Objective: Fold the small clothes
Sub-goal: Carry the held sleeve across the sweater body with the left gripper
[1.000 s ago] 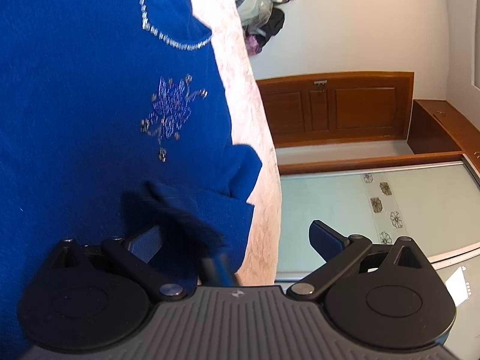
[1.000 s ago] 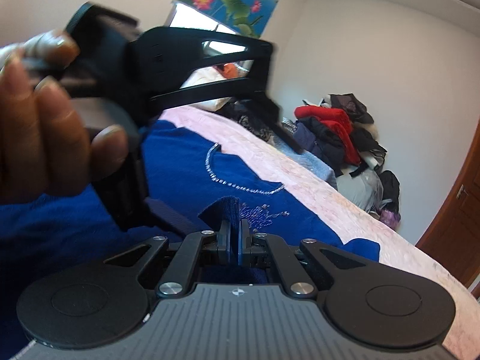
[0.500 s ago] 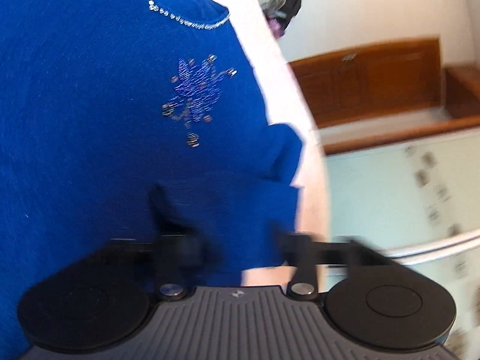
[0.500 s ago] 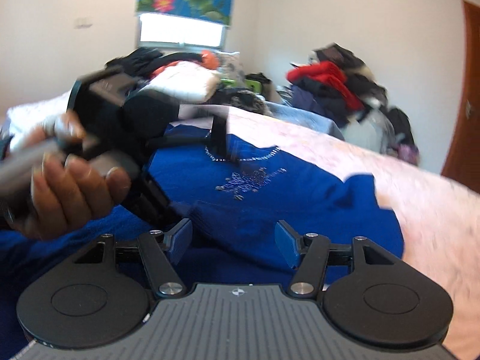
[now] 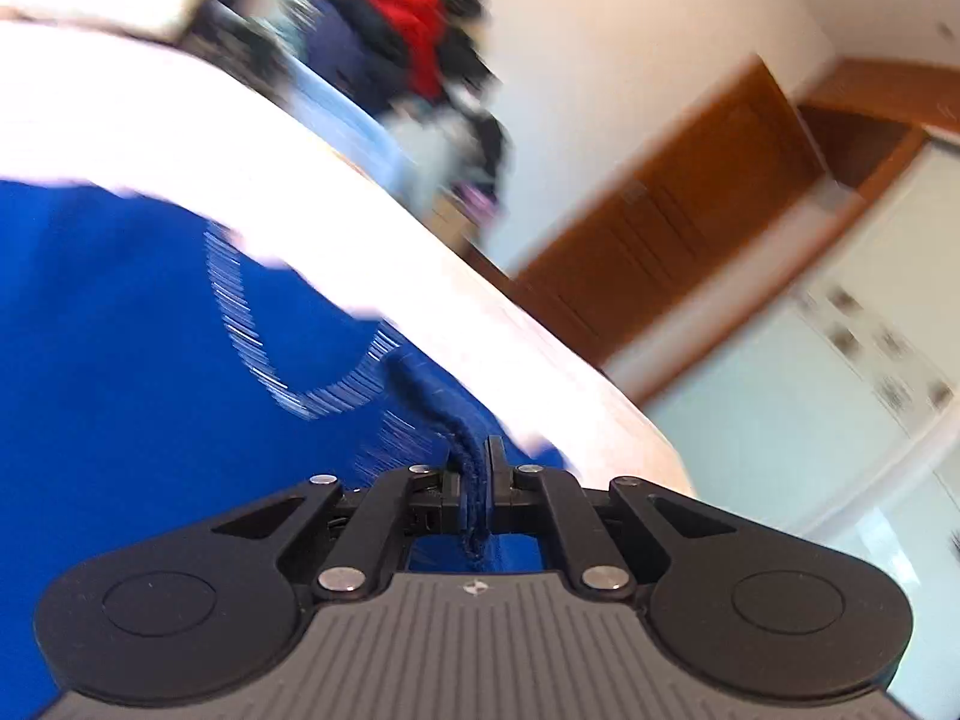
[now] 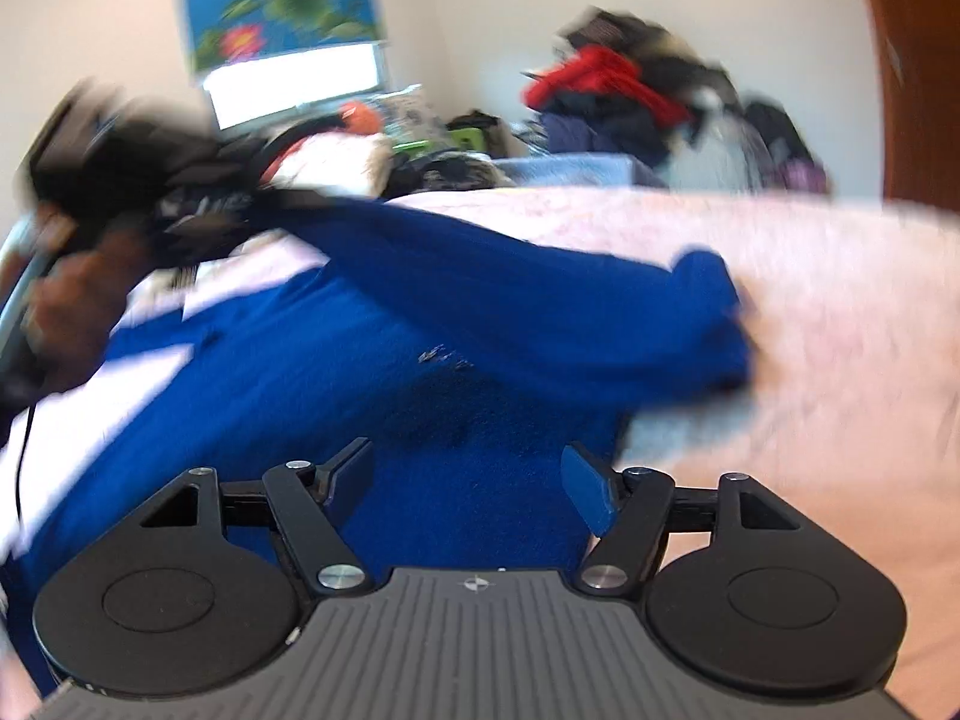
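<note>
I see bright daylight from the window [image 6: 294, 84] — it blows the bedspread [image 5: 180, 102] out to white on my left view. Both views smear with motion blur; only my gripper bodies stay sharp. Fisheye bends the edges — corners go dark.
</note>
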`<move>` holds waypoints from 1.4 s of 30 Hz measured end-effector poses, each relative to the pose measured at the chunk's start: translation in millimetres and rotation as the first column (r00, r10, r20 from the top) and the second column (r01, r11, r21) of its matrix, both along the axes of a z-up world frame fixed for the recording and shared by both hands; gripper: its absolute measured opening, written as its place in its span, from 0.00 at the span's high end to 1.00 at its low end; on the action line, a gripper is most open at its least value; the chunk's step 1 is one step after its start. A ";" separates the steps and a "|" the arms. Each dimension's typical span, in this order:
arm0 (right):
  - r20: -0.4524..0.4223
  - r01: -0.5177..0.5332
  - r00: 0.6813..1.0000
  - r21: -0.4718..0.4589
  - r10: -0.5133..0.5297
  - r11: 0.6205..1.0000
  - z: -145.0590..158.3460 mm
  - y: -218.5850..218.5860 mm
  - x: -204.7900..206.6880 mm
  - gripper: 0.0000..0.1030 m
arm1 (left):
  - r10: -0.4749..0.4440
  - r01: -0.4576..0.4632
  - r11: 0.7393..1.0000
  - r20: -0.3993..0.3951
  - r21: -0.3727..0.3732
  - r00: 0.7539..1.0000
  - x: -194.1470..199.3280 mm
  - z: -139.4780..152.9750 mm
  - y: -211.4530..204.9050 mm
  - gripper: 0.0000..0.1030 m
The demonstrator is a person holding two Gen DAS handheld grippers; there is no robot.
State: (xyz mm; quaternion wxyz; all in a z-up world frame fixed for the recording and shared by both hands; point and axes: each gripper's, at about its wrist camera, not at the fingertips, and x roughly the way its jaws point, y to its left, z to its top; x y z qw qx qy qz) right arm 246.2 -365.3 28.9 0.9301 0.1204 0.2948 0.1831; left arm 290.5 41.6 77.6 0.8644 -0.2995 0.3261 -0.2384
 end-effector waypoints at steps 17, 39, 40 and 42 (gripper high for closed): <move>-0.255 0.241 0.957 0.425 -0.141 0.872 -12.8 -72.2 139.8 0.20 | 0.236 -0.225 0.970 -0.120 0.095 0.964 -20.3 -39.0 84.0 0.95; -0.326 0.157 0.944 0.316 -0.048 0.936 -21.7 -29.7 247.4 0.17 | 0.281 -0.247 0.956 -0.252 0.160 0.926 3.1 -78.7 104.1 0.95; -0.297 0.107 0.955 0.326 -0.006 0.939 -17.2 -21.1 239.4 0.16 | 0.285 -0.252 0.955 -0.254 0.155 0.924 2.7 -80.1 106.3 0.95; -0.277 0.006 0.956 0.355 0.099 0.935 -14.8 -6.5 223.8 0.10 | 0.289 -0.258 0.954 -0.254 0.150 0.923 1.7 -81.0 109.8 0.95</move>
